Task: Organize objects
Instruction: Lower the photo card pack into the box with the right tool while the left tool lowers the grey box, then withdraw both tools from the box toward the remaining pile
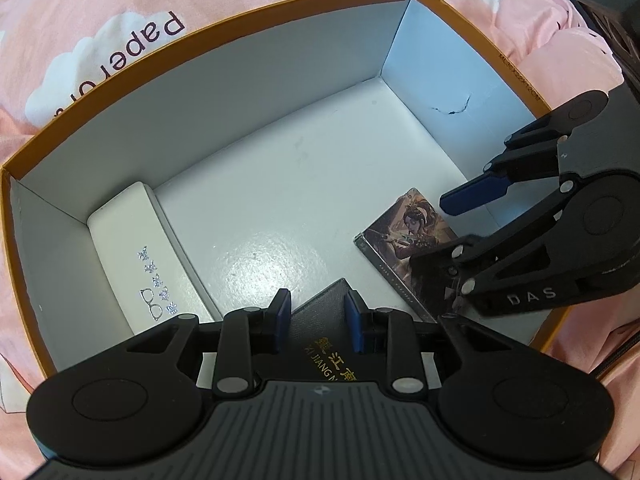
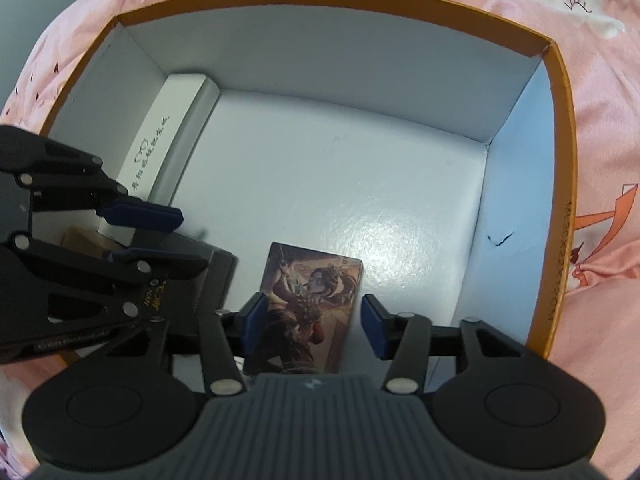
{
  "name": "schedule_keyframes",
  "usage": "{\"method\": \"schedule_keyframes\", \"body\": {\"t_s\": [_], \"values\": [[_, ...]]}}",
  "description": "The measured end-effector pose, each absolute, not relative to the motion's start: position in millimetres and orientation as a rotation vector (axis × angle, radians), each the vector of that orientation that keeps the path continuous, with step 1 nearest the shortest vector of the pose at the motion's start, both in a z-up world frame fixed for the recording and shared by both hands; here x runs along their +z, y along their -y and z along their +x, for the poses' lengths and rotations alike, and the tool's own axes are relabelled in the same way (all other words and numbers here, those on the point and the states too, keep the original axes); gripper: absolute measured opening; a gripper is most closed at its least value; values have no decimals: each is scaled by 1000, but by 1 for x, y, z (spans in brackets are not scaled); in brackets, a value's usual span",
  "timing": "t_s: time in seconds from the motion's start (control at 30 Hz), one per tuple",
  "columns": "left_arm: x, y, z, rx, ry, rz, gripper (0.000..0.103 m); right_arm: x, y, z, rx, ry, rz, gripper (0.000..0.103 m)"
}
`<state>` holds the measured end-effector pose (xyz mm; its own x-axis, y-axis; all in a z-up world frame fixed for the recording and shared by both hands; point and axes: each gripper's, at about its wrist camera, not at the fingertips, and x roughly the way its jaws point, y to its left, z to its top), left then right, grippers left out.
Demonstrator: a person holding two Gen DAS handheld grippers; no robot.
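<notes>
Orange-rimmed box holds both grippers: left fingers clamp a dark booklet, right fingers spread around a picture card.

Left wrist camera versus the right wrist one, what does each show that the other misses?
Only the left wrist view shows a dark carved object beyond the box, on the pink bedding. Only the right wrist view shows the right gripper open around the illustrated card box. Both show the orange-rimmed box, white glasses case, dark booklet and left gripper.
</notes>
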<state>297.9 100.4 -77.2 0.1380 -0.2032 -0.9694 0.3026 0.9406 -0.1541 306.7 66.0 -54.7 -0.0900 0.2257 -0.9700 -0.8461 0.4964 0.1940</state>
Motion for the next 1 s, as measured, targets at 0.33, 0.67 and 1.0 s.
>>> {"method": "schedule_keyframes", "body": {"t_s": [0.33,0.67,1.0], "values": [[-74,-109,297,-374,-1394,37,33,-61,-66,311,1038,-1438,-551,21],[-74,-111,298,-362,-1383,26,33,-67,-65,311,1060,-1440,-528,18],[7,-100,230,-325,-1068,-21,33,6,-5,269,1144,-1123,-404,23]]}}
